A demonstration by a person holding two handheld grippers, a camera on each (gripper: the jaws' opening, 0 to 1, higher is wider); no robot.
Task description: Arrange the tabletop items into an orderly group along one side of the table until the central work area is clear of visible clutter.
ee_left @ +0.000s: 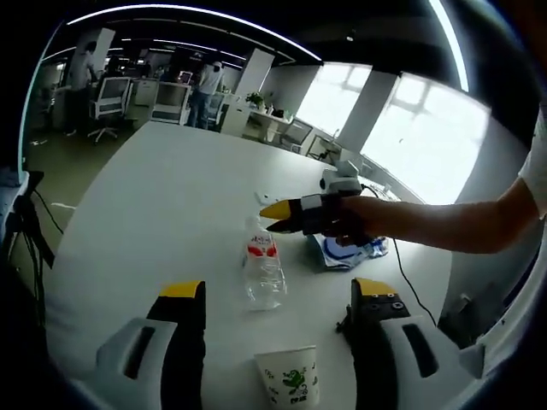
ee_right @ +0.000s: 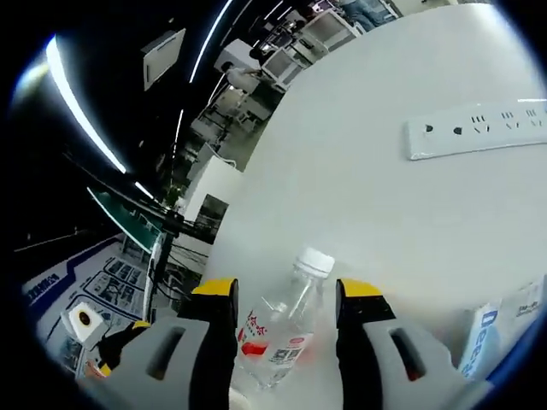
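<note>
clear plastic bottle (ee_right: 282, 329) lies between right tool (ee_right: 286, 299) jaws — ungripped.

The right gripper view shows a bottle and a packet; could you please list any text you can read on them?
"Dee": blue letters on the white and blue plastic packet; cut off by the view's edge.
Clear plastic water bottle with white cap: red label with white characters, too blurred to read; the small print below it too.
White power strip: no readable text.

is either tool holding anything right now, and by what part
Nothing is clearly held. The right tool has its jaws open on either side of the lying water bottle, around its upper body. The left tool is open above the paper cup.
</note>
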